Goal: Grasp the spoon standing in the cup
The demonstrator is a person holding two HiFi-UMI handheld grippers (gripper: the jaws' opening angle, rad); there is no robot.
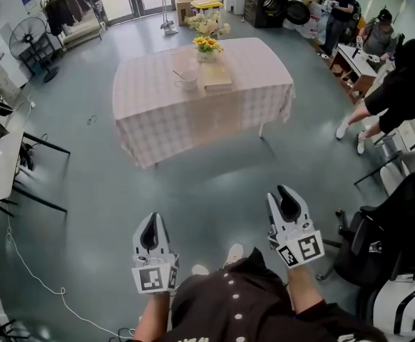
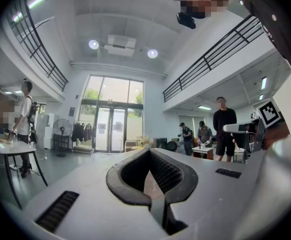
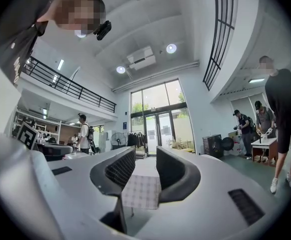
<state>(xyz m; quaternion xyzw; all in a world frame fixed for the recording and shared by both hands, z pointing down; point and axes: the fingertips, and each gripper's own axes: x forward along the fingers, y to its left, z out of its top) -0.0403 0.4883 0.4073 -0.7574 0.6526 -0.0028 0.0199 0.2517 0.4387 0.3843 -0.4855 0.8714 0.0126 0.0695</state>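
Far ahead, a white cup (image 1: 186, 83) with a spoon (image 1: 178, 74) standing in it sits on a table (image 1: 250, 70) covered with a pale checked cloth. Both grippers hang close to my body, well short of the table. My left gripper (image 1: 150, 225) points forward with its jaws together and nothing between them; in the left gripper view its tips (image 2: 148, 151) meet. My right gripper (image 1: 287, 197) is open, with a clear gap at its tips (image 3: 145, 156). Through that gap the checked tablecloth (image 3: 141, 190) shows in the distance. The cup is too small to make out in either gripper view.
Yellow flowers (image 1: 206, 46) and a flat tan book (image 1: 217, 77) share the table with the cup. A desk (image 1: 1, 162) lines the left side, with a white cable (image 1: 33, 273) on the floor. People (image 1: 400, 98) and dark chairs (image 1: 378, 241) crowd the right.
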